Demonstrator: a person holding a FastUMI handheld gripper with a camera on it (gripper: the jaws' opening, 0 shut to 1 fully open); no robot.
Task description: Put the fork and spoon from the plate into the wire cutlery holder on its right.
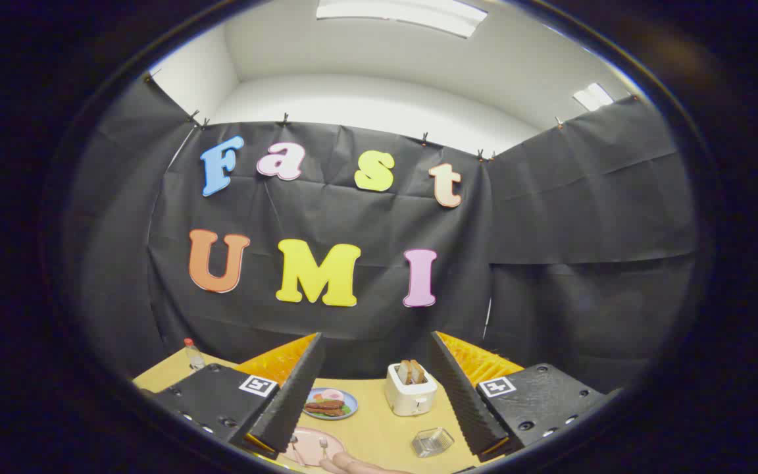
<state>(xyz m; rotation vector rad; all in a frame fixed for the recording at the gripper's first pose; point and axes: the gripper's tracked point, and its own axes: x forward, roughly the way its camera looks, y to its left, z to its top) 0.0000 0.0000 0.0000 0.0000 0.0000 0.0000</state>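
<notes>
- Gripper view: ridged gripper (374, 395) fingers are standing spread wide apart, pinching nothing.
- Between them, a round pink plate (313, 446) is lying on the wooden table (379, 421), carrying a spoon (295, 447) and fork (324, 447).
- A wire cutlery holder (433, 442) is sitting to the plate's right.
- Beyond, a white toaster (409, 390) is holding bread.

The gripper (374, 388) hangs above the counter (379, 428), jaws wide apart. Bare counter lies between the pink plate (310, 444) and wire holder (433, 442). Beyond stand a toaster (410, 390) and food plate (330, 403); a hand (353, 465) lies beside the pink plate.
</notes>
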